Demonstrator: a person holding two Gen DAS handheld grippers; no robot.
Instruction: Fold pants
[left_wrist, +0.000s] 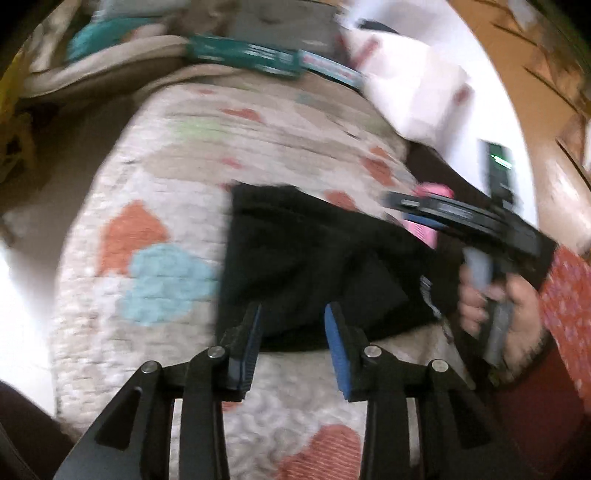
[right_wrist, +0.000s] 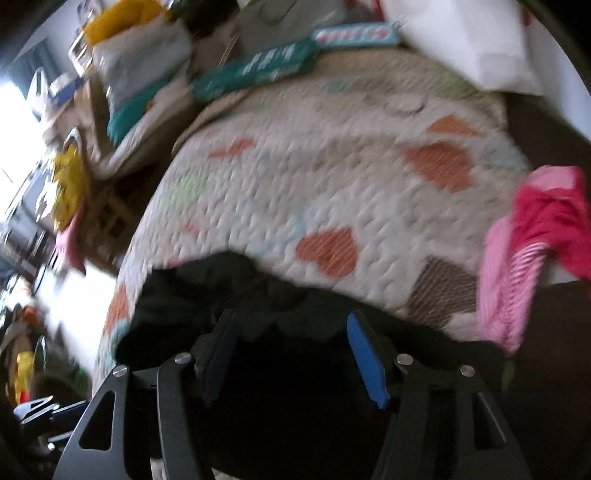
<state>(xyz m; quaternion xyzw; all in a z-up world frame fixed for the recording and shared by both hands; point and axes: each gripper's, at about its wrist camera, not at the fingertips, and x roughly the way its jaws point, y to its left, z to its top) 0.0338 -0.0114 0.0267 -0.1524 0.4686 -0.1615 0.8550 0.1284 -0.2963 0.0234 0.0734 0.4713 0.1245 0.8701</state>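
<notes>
Black linkage arms with round silver pivots fill the bottom of the left wrist view, carrying the left hand-held gripper (left_wrist: 293, 328), whose flat fingers wear ribbed blue pads (left_wrist: 338, 354); the jaws stand apart with nothing pinched between them, just above the near edge of the pants (left_wrist: 314, 258). That garment is a soft, matte black cloth folded into a rough rectangle, lying flat on the quilt (left_wrist: 177, 177); its straight left edge runs away from the camera, while motion blur hides which end is the waist, so I cannot tell which way it points. Beneath it the quilt is pale, puffy and stitched in small cells, with orange, teal and green heart patches. To the right, a hand (left_wrist: 491, 295) with a red patterned sleeve grips the handle of the right hand-held gripper (right_wrist: 291, 332), which is also released, its blue-padded fingers spread wide over the dark cloth without pressing it. Seen from that side, the black fabric stretches across the view from left to right along the quilt's near edge. Off to the right lies a crumpled pink garment (right_wrist: 535, 236), part bright, part pale and striped. At the far edge rests a long teal box (right_wrist: 255, 68).
</notes>
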